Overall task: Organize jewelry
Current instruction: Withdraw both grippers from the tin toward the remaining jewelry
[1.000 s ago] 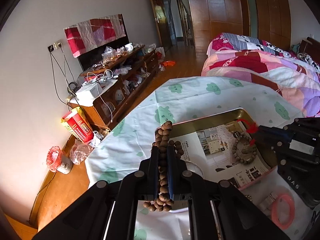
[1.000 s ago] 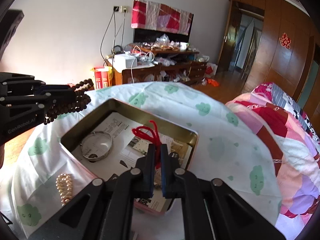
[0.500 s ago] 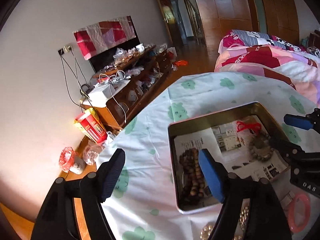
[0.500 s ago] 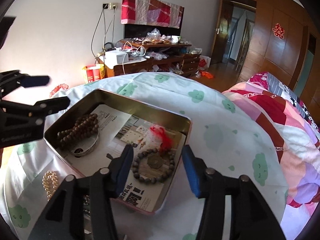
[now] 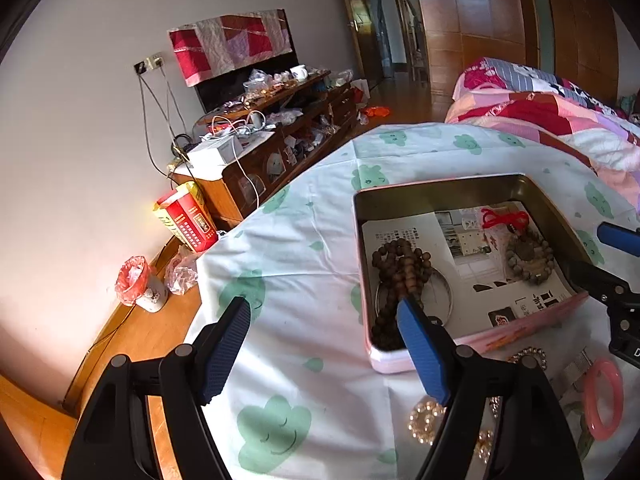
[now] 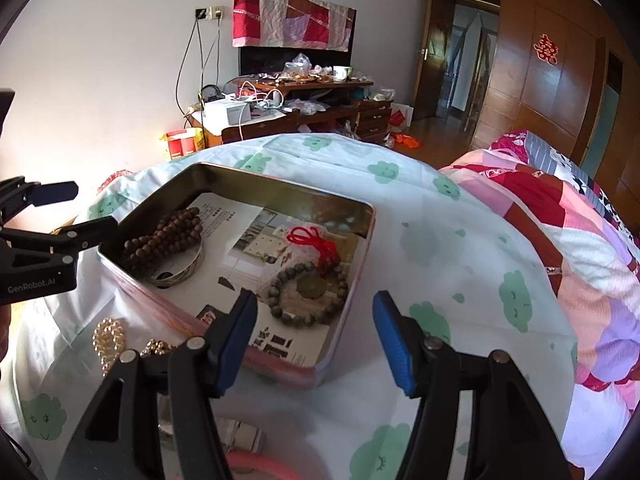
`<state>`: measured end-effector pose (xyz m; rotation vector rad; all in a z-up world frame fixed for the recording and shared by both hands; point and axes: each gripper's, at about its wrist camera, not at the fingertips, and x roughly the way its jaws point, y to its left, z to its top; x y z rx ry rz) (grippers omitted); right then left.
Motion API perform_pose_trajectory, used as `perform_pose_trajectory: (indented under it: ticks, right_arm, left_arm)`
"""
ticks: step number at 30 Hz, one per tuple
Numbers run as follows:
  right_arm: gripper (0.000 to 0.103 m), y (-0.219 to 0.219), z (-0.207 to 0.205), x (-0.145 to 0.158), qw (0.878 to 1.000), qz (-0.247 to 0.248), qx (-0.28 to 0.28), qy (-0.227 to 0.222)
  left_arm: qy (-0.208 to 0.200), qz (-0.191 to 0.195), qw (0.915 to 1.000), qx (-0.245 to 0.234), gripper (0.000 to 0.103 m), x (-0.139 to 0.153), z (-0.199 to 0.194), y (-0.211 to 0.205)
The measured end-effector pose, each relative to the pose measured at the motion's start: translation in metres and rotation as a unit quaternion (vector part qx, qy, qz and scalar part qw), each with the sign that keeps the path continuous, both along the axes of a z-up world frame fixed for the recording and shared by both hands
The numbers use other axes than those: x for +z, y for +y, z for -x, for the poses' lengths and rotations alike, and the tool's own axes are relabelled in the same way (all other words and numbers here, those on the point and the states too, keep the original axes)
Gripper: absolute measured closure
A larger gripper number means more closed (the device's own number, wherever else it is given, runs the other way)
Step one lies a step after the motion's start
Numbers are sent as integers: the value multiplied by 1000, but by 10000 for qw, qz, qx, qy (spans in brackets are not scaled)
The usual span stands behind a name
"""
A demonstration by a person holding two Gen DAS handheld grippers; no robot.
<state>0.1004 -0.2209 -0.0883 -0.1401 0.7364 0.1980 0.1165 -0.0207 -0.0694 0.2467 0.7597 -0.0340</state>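
My left claw (image 5: 324, 332) stands wide, nothing between its pads; my right claw (image 6: 316, 328) has just been spreading, and it too grips nothing; the brown bead string (image 5: 400, 276) lies at the left end of the tin tray (image 6: 352, 300) over a metal bangle (image 6: 188, 268); the bead bracelet (image 6: 308, 296) with its red tassel (image 6: 316, 242) rests on the printed paper (image 5: 472, 280) inside; pearl pieces (image 5: 426, 420) and a pink bangle (image 5: 604, 400) lie outside on the cloud-print cloth (image 5: 304, 264) over the surface.

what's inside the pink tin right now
Inside the pink tin: a printed paper lining, a long brown bead strand lying over a silver bangle, and a beaded bracelet with a red cord. The tin's floor under the paper is hidden.
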Motion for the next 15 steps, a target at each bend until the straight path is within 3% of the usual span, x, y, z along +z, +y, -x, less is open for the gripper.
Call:
perform_pose_trajectory:
  ticks: [9, 15]
  right_arm:
    - [34, -17, 35, 1, 9994, -210, -257, -35]
    - [30, -26, 64, -13, 9992, -189, -342, 115]
  left_arm:
    - [-47, -42, 9999, 96, 27, -2, 49, -2]
    - [193, -21, 9998, -27, 27, -14, 72, -18]
